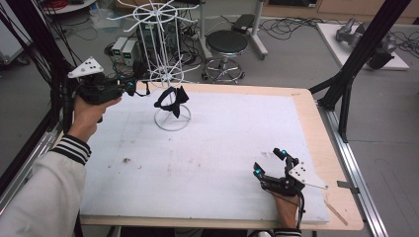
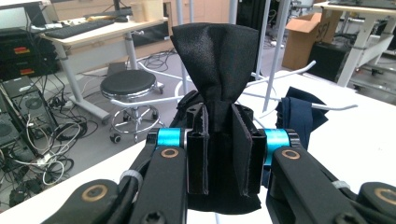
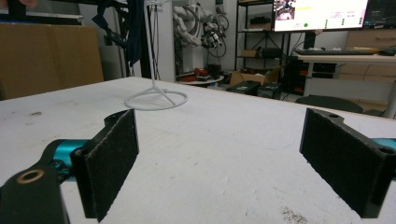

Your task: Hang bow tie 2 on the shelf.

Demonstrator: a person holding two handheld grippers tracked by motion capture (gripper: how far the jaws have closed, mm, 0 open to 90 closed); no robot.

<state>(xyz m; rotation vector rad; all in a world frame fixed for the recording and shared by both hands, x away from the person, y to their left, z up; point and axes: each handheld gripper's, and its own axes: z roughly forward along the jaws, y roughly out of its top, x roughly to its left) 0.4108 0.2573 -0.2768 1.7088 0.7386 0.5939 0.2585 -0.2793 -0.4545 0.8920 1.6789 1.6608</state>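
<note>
Over at the far left corner of the table, the left gripper [image 1: 132, 85] is held up off the surface, level, and its jaws are pinched hard on a black bow tie [image 2: 215, 70]. In the left gripper view the cloth fans upward out of the grip and a bit of it hangs below the pads. Just to the right of that, the white wire rack [image 1: 168, 69] stands near the back edge of the white table mat [image 1: 212, 158], its round foot flat on the mat. The rack is the nearest thing to a holder here: a second black bow tie [image 1: 171, 100] hangs low on it, above the ring foot. In the left gripper view a dark blue cloth [image 2: 299, 116] sits on one of the rack's arms, just beyond the held tie. Farther right, near the front edge of the mat, the right gripper [image 1: 271, 162] rests low, well apart from the rack, its jaws spread wide with bare mat between the pads.
</note>
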